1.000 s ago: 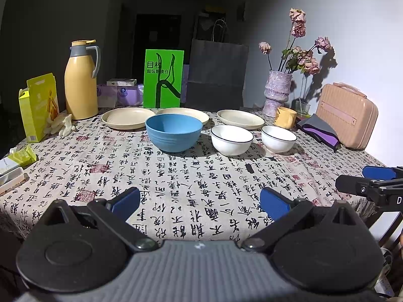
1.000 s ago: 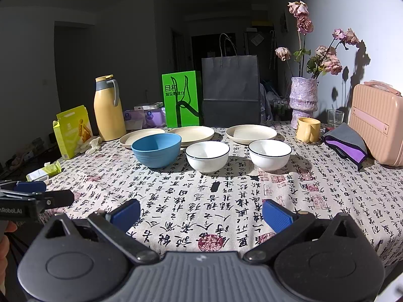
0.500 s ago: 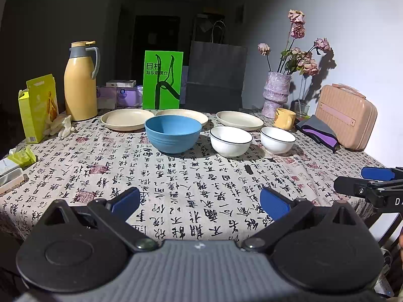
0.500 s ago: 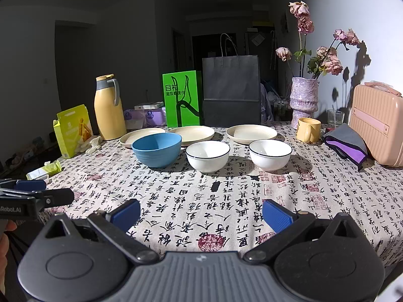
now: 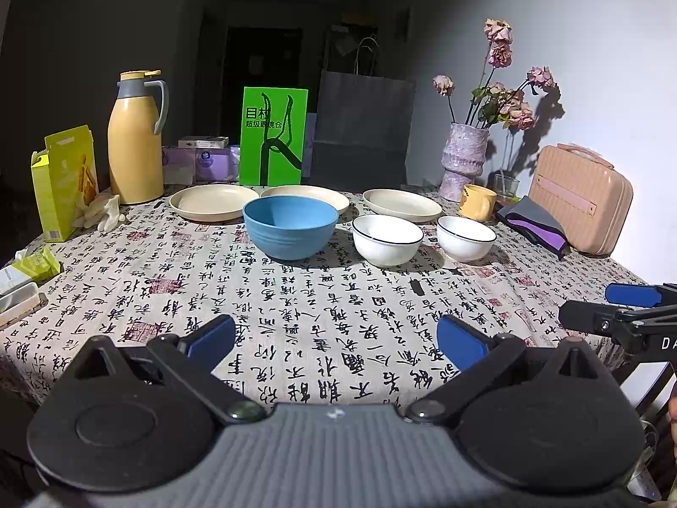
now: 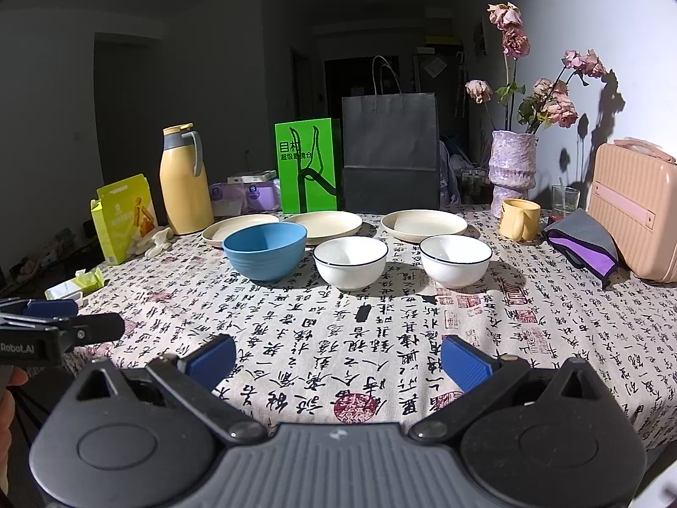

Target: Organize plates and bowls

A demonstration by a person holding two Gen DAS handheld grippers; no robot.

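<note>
Both tools released, holding nothing: left tool (image 5: 336, 336) and right tool (image 6: 338, 357) hang over the near edge of the worktop (image 6: 381, 360), well short of the dishes. Nothing stacked yet, so judge this as the approach.

Dishes from the right wrist view: blue bowl (image 6: 265, 252) at 11 o'clock, first white bowl (image 6: 350, 262) at 12, second white bowl (image 6: 455, 260) at 1. Behind them three cream plates in a row: left plate (image 6: 224, 226), middle plate (image 6: 334, 222), right plate (image 6: 423, 224). The blue bowl partly hides the left and middle plates.

Probably nest the white bowls first. Take a rim with one finger inside and one outside, lift straight up, and lower it centred. Glazed rims may slip, so go slow.

All bowls and plates look empty. The yellow mug (image 6: 519, 219) stands beside the vase (image 6: 512, 169), which holds dried roses; the mug's inside is not visible.
</note>
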